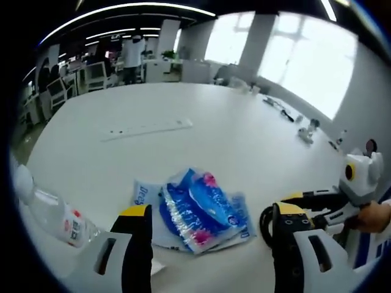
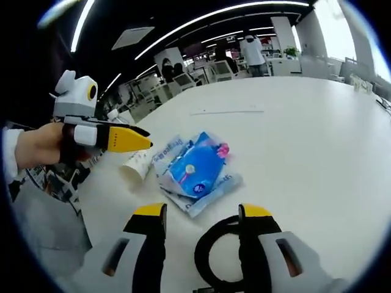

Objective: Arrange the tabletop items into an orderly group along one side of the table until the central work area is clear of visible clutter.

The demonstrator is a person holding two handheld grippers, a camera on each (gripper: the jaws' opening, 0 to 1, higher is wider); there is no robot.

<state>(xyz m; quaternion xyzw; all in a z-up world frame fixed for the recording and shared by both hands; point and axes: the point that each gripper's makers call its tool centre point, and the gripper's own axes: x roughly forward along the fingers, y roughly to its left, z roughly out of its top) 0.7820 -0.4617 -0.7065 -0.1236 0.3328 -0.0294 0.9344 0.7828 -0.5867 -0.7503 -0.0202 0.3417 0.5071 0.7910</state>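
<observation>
The blue-and-white crinkled plastic packets point(image 1: 198, 213) lie mid-frame between the left gripper point(image 1: 211, 223)'s parted jaws. I'd close low on the stack. The right gripper point(image 2: 201, 213), jaws apart, straddles a black ring point(image 2: 215, 256), partly hidden. The clear plastic bottle point(image 1: 52, 217) is cut off lower left.

- pale blue packet point(image 1: 144, 196) under the blue pile: partial print "Dee…", rest hidden
- bottle point(image 1: 58, 218) label: red marks, too blurred to read
- nothing else legible
</observation>
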